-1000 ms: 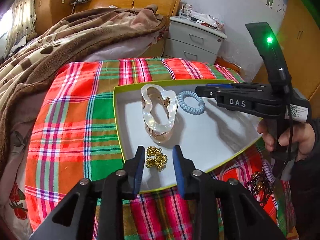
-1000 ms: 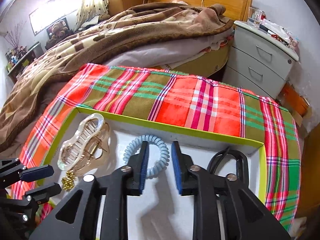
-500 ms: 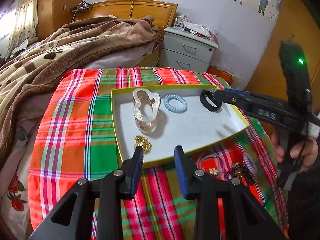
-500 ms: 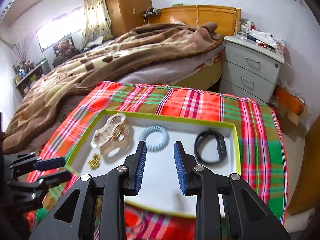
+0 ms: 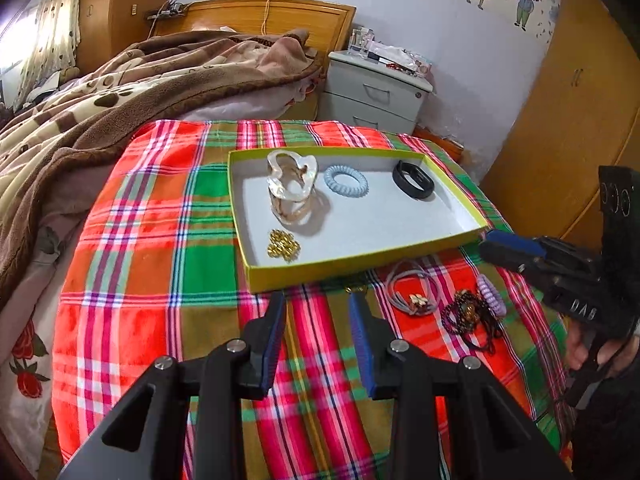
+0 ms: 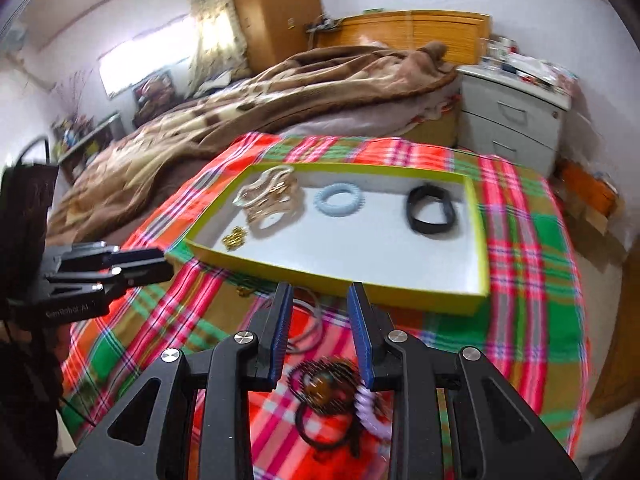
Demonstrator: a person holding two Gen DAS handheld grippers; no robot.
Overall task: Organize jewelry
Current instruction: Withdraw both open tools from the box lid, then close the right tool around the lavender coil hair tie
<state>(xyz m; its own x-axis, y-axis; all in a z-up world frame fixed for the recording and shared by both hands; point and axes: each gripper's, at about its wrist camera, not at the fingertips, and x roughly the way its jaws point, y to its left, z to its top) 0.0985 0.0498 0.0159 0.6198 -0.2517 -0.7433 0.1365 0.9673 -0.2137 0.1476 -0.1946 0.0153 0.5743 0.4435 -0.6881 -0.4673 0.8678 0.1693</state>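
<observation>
Four pieces already lie in my tray (image 5: 460, 236); the hair ties (image 5: 416, 292) and beads (image 6: 324, 388) remain on the cloth. Both my grippers (image 5: 316, 336) (image 6: 320, 332) hang released, empty.

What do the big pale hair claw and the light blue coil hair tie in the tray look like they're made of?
The big pale hair claw looks like glossy, translucent pearly plastic with a gold-toned metal inner part; light glints off it. The light blue coil hair tie looks like smooth, matte stretchy plastic, with ridged spiral turns.

Bare plaid cloth (image 5: 160, 248) lies left of the tray (image 5: 360, 258); hair ties (image 5: 472, 312) crowd its near right side.
</observation>
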